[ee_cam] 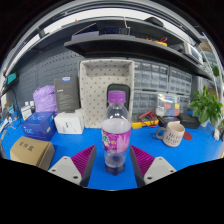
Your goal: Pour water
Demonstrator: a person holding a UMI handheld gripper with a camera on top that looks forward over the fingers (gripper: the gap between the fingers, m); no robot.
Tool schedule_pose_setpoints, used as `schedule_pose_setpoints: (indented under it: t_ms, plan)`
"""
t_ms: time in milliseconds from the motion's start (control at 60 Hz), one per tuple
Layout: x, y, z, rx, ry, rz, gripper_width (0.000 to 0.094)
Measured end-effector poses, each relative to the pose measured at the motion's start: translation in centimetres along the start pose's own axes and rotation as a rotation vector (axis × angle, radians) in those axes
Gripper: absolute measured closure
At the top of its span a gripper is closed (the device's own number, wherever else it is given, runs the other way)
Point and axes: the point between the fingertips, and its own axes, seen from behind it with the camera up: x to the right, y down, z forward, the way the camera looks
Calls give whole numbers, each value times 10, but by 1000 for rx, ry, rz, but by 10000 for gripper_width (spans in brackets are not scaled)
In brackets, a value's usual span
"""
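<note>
**Bench inventory, left to right, seen along the gripper fingers**

- Cardboard box (31, 152): brown, rectangular, printed lettering; at 9 o'clock from the bottle, on blue table (190, 152).
- Blue box (40, 124): rectangular, glossy; behind the cardboard box.
- Purple bag (45, 98): soft, crinkled; behind the blue box.
- White box (69, 122): small, matt, squared; at 10 o'clock from the bottle.
- Dotted panel (106, 85): pale, upright, framed, speckled face; at 12 o'clock, beyond the bottle.
- Water bottle (116, 138): clear plastic, cylindrical, ribbed, purple cap and purple label band; upright between the fingers.
- Gripper (115, 160): level, pointed straight ahead; magenta pads (84, 160) on grey angular fingers, set narrow around the lower bottle body; contact on both sides not certain.
- Mug (175, 133): pale ceramic, rounded, handle; at 3 o'clock, well apart from the bottle.
- Potted plant (207, 104): green, leafy; behind the mug.
- Shelving (140, 45): dark, rigid, overhead.
</note>
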Motion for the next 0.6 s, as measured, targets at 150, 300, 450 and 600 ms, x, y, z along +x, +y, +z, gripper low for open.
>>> schedule_pose_setpoints:
  t_ms: [150, 300, 450, 600]
  plan:
    - [4, -9, 29, 25, 27, -20, 273]
    - [4, -12, 54, 48, 0, -18, 281]
    - [7, -19, 65, 108, -12, -34, 439]
    - [8, -21, 67, 137, -41, 8, 537]
